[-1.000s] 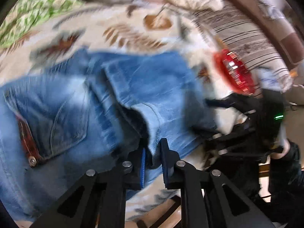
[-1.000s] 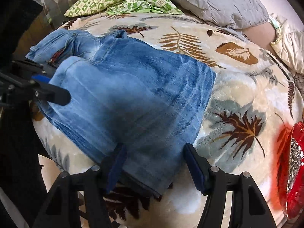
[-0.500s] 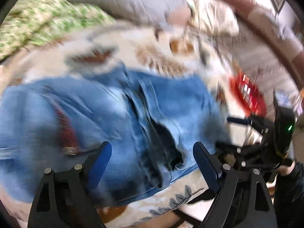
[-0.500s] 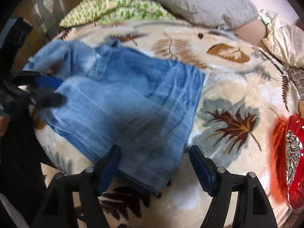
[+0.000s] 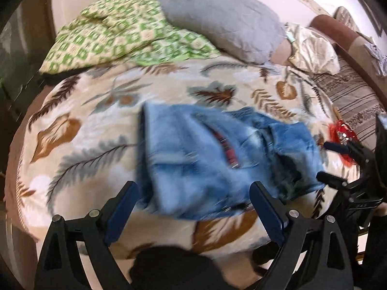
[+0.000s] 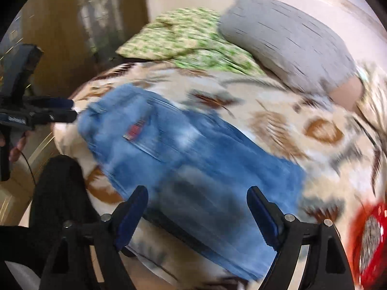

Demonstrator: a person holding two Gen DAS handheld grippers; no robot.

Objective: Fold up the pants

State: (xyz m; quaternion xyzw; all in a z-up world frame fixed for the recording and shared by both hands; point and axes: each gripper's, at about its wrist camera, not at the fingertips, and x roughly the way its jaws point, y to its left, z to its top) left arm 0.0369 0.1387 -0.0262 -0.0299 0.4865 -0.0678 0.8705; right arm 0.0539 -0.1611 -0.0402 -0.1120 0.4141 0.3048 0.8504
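A home bedroom: a bed under a cream leaf-print blanket fills the view, a grey pillow at twelve o'clock, a green-patterned quilt bunched at eleven, striped bedding at two, wooden furniture at ten o'clock.

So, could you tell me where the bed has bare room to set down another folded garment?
In the left wrist view, the leaf-print blanket lies bare left of the jeans, below the green quilt. To the right it is crowded: the red object and striped cloth lie close.
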